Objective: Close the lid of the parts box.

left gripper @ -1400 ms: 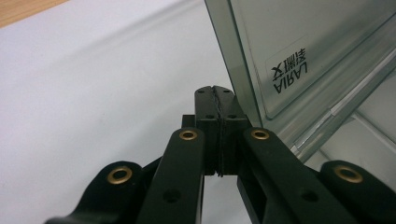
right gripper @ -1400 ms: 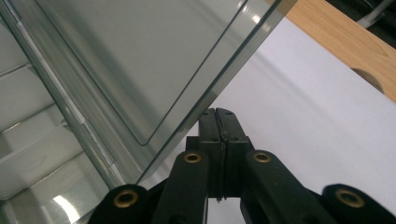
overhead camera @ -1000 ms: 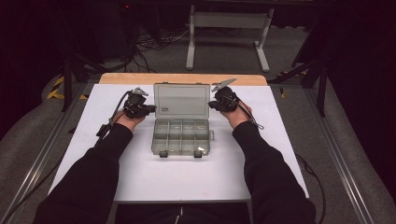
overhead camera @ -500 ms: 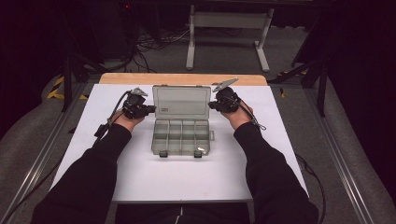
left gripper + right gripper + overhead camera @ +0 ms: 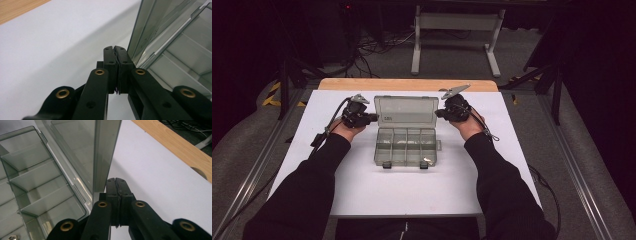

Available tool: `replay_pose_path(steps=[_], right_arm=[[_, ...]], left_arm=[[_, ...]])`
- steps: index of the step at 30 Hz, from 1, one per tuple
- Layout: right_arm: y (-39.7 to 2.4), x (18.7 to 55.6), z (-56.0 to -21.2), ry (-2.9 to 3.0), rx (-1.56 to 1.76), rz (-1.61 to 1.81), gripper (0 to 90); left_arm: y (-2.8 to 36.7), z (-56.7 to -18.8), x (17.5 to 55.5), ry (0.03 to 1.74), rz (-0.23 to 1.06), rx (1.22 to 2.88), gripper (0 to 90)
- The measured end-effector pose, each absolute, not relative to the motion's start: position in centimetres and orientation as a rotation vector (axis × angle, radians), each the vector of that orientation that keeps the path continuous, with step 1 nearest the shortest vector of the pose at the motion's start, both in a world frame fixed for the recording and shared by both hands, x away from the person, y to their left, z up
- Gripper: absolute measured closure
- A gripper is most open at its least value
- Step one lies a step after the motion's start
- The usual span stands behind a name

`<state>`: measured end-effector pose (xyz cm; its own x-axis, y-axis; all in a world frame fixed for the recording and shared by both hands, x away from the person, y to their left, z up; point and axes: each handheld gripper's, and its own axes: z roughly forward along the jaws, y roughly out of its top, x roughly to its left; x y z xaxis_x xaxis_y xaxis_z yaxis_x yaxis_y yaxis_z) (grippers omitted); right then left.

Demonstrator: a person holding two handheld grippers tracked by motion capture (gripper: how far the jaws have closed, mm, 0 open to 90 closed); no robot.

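The white-topped bench [image 5: 362, 195], with a bare wooden strip along its far edge, carries one thing: a clear grey plastic compartment box [image 5: 406, 146] lying near the middle, a little toward the far edge. The box stands open. Its tray lies flat with its long axis running parallel to the bench's far edge, its dividers splitting it into rows of small cells, and its two dark latches face the near edge. A small pale object [image 5: 426, 161] sits in the cell at the tray's near right corner; what it is cannot be made out. The hinged lid [image 5: 406, 111] rises from the tray's far side and tilts back toward the far edge.

The left gripper [image 5: 373, 118] is held just beside the lid's left edge, its fingers [image 5: 110, 60] pressed flat together with nothing between them. The right gripper [image 5: 438, 113] sits just beside the lid's right edge, its fingers [image 5: 123, 186] likewise closed on nothing. Whether either touches the lid cannot be told.
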<state>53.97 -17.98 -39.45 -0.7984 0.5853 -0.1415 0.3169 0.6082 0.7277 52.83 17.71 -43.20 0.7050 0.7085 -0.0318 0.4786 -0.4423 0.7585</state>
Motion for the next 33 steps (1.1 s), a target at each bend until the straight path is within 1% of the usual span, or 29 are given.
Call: replay_pose_path(steps=[15,33], right_arm=[[-18.0,52.7,-39.1,2.488,0.67,1.009,89.9],[-18.2,51.4,-39.0,2.502,0.636,1.016,89.9]], left_arm=[[17.9,-42.6,52.2,0.85,0.386,2.15,88.0],[18.3,-42.4,51.5,0.808,0.358,2.169,87.5]])
